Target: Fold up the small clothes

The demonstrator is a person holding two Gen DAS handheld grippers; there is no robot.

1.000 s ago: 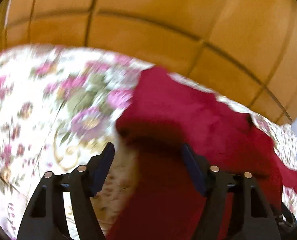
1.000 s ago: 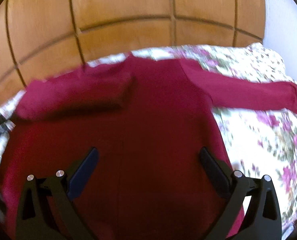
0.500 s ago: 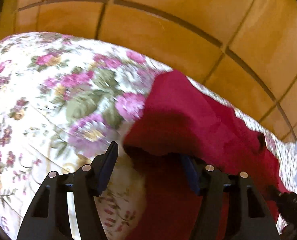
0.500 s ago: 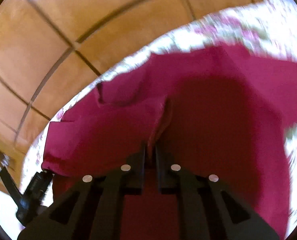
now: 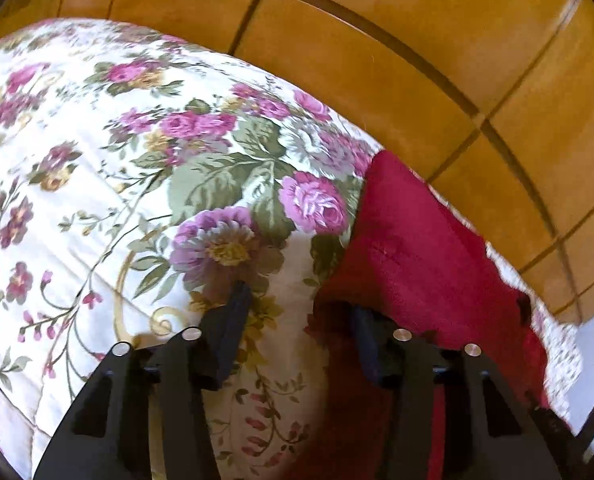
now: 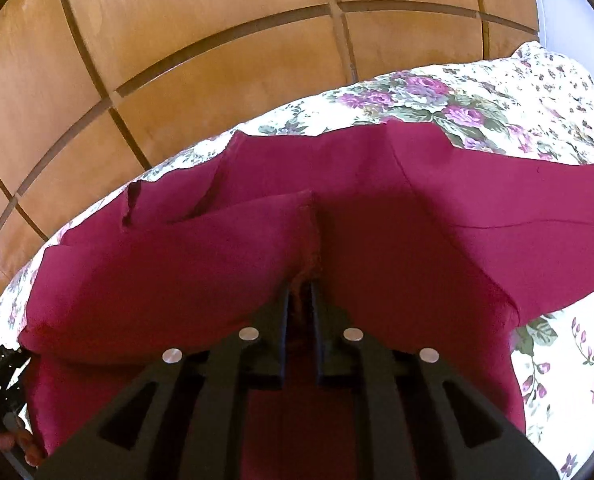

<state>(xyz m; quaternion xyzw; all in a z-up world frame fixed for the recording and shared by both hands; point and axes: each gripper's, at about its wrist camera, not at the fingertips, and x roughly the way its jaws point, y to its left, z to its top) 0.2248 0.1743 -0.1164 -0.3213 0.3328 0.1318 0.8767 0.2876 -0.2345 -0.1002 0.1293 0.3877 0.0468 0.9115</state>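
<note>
A dark red long-sleeved top [image 6: 377,208] lies spread on a floral bedspread [image 6: 477,96]. My right gripper [image 6: 299,292] is shut on a pinched fold of the red top near its middle; one sleeve [image 6: 537,200] runs off to the right. In the left wrist view the red top [image 5: 409,248] lies at the right. My left gripper [image 5: 301,304] is open at the top's left edge: its left finger is over the bedspread [image 5: 137,184], its right finger is tucked under a raised fold of red cloth.
A wooden panelled wall [image 6: 217,40] stands just behind the bed, also in the left wrist view [image 5: 417,40]. A white wall [image 6: 569,8] is at the far right. The other gripper's body [image 6: 1,364] shows at the lower left.
My right gripper went from wide open to shut on a fold of the red top. My left gripper stayed open and shifted left, so more bedspread shows.
</note>
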